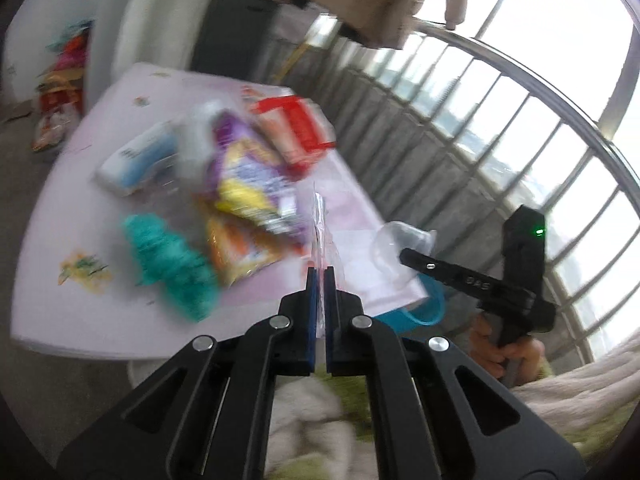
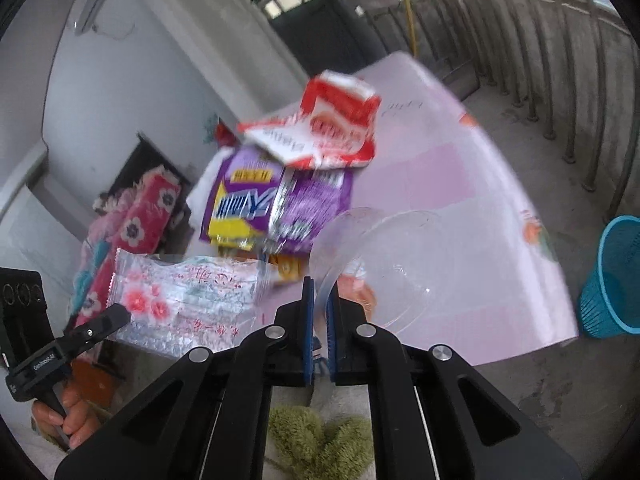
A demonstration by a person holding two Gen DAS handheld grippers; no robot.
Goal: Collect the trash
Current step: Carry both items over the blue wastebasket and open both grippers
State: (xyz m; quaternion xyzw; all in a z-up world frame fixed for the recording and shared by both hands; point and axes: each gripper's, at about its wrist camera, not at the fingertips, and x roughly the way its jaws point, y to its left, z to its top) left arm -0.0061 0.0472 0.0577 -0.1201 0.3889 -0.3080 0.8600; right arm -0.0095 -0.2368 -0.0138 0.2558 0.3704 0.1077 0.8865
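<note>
My left gripper (image 1: 320,276) is shut on a thin clear wrapper (image 1: 320,232), seen edge-on here. In the right wrist view the same wrapper (image 2: 188,296) shows pink flower print and hangs off the table from the left gripper (image 2: 116,316). Held above the pink table (image 2: 460,168), my right gripper (image 2: 320,284) is shut on the rim of a clear plastic cup (image 2: 384,264). The left wrist view shows that cup (image 1: 394,244) at the tip of the right gripper (image 1: 416,258). On the table (image 1: 360,200) lie a purple-yellow packet (image 1: 244,172), a red-white packet (image 1: 296,128), a teal wrapper (image 1: 168,264) and an orange packet (image 1: 240,248).
A blue mesh basket (image 2: 616,276) stands on the floor to the right of the table, and the same basket (image 1: 430,312) peeks out under the table's edge. A white-blue pack (image 1: 140,156) lies at the table's far left. A metal railing (image 1: 500,120) runs behind. Both views are blurred.
</note>
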